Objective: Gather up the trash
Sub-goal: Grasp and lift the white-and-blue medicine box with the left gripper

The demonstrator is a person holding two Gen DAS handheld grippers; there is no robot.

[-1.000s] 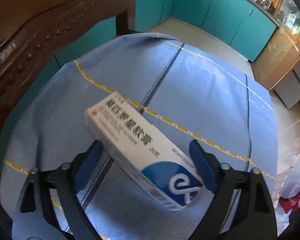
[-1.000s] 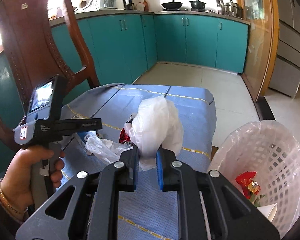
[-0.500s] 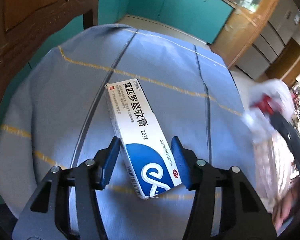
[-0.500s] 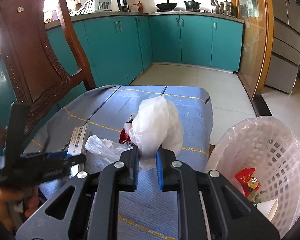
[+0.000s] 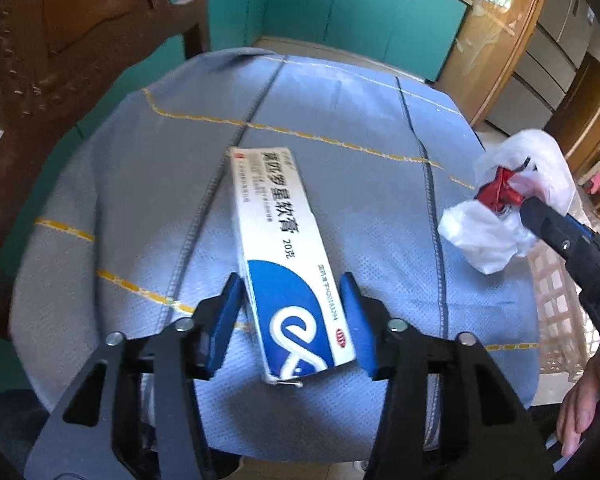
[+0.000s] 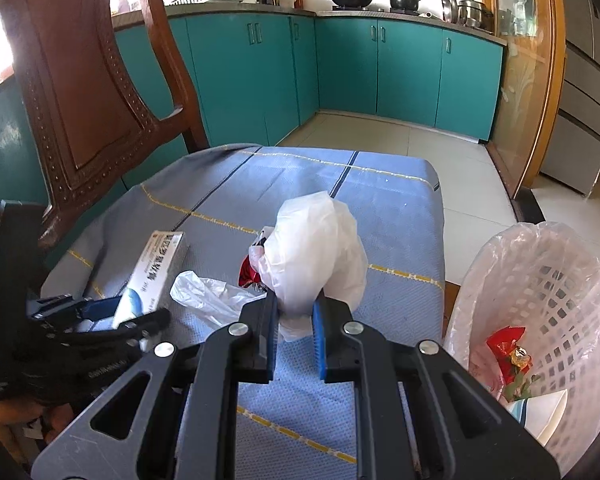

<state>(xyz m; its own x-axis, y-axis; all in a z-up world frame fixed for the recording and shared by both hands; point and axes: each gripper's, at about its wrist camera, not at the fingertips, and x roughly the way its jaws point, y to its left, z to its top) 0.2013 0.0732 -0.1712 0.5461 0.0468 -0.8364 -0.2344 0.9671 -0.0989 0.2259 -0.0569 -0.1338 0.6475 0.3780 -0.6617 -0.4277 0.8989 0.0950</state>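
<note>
A white and blue medicine box [image 5: 280, 240] lies on the blue cloth of the table [image 5: 340, 120]. My left gripper [image 5: 292, 284] straddles the box's near end. Its jaws are closing, the left pad at the box's side and a thin gap at the right pad. The right wrist view shows the same box [image 6: 156, 264] and the left gripper [image 6: 100, 312] at the lower left. My right gripper [image 6: 294, 304] is shut on a crumpled white plastic bag [image 6: 312, 240] with a red wrapper in it, held just above the cloth. The left wrist view has this bag [image 5: 500, 232] at the right.
A white lattice bin [image 6: 560, 292] with a clear liner stands off the table's right edge and holds a red wrapper and some paper. A carved wooden chair [image 6: 80, 100] stands at the table's left. A person's hand [image 5: 580, 412] shows at the lower right. Teal cabinets line the far wall.
The left gripper's jaws have narrowed from wide apart to close around the box, and the gripper has turned into line with it. The right gripper and its bag have stayed put.
</note>
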